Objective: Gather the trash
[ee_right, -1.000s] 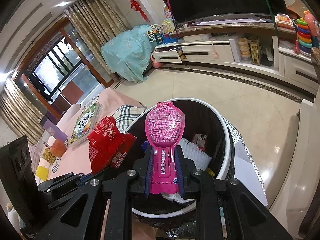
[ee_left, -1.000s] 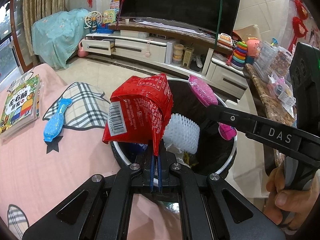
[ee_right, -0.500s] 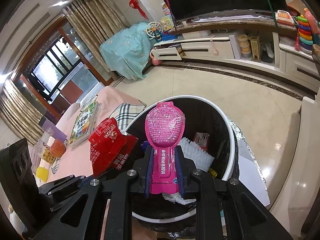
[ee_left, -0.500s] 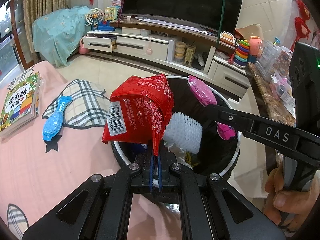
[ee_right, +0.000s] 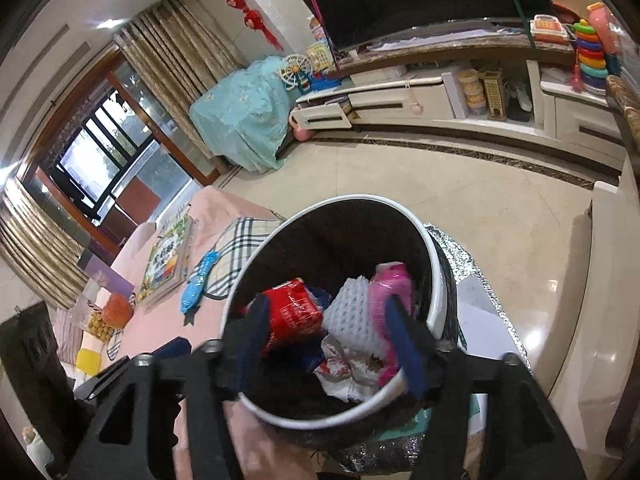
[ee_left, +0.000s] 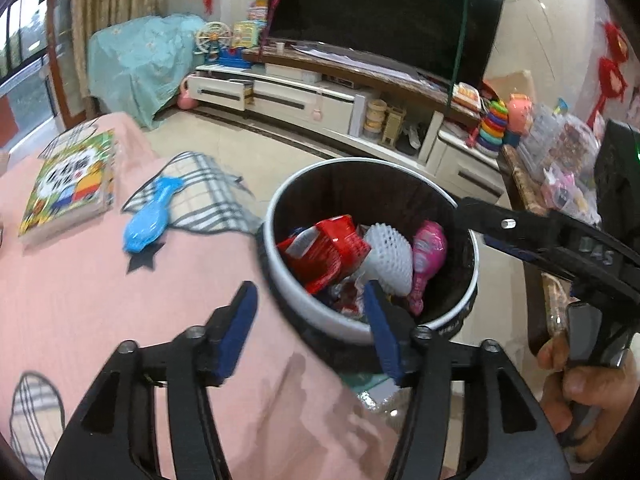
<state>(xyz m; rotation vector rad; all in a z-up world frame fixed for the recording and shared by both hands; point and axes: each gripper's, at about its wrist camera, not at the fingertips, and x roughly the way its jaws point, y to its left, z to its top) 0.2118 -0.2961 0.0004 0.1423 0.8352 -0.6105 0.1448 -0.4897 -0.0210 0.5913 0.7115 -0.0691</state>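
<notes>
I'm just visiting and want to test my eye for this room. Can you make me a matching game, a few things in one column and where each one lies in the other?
Things:
1. red snack bag
2. blue fish-shaped packet
3. picture book
4. stacking-ring toy

Places:
A. on the TV cabinet, at the right
B. inside the trash bin
C. on the pink cloth, on the side away from the bin
D. on the pink cloth, between book and bin

Pairs: 1-B, 2-D, 3-C, 4-A
</notes>
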